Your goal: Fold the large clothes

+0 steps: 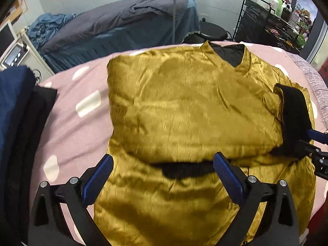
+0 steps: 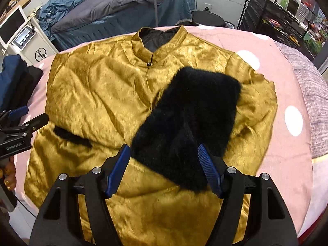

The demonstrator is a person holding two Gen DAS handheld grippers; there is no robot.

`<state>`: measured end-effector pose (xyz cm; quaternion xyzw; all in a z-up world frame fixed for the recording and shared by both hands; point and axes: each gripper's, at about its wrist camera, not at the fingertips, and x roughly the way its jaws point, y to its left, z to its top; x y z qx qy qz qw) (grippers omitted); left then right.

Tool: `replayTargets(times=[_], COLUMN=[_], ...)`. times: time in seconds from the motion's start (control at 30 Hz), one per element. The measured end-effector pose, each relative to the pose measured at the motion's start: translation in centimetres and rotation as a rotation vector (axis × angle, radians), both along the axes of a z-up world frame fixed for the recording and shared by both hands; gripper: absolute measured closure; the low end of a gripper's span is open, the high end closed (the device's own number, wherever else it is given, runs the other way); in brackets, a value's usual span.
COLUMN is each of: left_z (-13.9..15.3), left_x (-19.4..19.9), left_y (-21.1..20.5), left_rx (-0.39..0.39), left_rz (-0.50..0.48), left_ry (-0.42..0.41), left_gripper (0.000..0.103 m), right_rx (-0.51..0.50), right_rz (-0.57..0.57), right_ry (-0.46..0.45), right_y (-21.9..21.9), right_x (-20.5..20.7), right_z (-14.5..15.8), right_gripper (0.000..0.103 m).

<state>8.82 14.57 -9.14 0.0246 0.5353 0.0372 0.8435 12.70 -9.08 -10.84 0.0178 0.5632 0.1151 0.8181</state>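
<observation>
Right, the left gripper (image 1: 163,161) has its blue-padded fingers (image 1: 224,169) spread wide, nothing between them, poised just over the folded-in left sleeve of the gold satin jacket (image 1: 184,106). That sleeve's black fur cuff (image 1: 182,169) peeks out from under the fold, directly between the two fingers. Over on the right side, the right gripper (image 2: 164,153) is likewise wide open and holding nothing; the other black fur cuff (image 2: 190,123) lies between its fingers (image 2: 207,164), sleeve folded diagonally across the jacket's chest. Whether the pads touch the fur, I cannot tell.

The jacket itself lies flat, front up, on a pink bed cover with white spots (image 2: 287,153), stand collar (image 2: 162,41) pointing away, black lining showing inside the neck. Both sleeves are folded inward over the body.

At the left edge sits a stack of folded dark clothes (image 1: 18,112), navy on top of black. Beyond the bed stands a massage bed with grey and blue covers (image 1: 123,26), a white machine with a screen (image 2: 22,39), and a black wire rack (image 1: 264,18) carrying white and green bottles (image 1: 274,0).
</observation>
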Motion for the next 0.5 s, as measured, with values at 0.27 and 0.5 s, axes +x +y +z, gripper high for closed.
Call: replayTargets(times=[0.27, 0.5], left_z=[-1.9, -2.6], left_x=[-5.7, -9.8], left_y=[4.8, 10.2], left_rx=[-0.028, -0.013], left_rz=[0.074, 0.194], left_ry=[0.076, 0.103], left_gripper=[0.007, 0.007], right_rx=[0.032, 0.023], right_rz=[-0.084, -0.135], right_ry=[0.101, 0.162], right_y=[-3.8, -7.3], right_x=[-4.1, -7.5], right_z=[-1.8, -3.0], right_gripper=[0.033, 0.033])
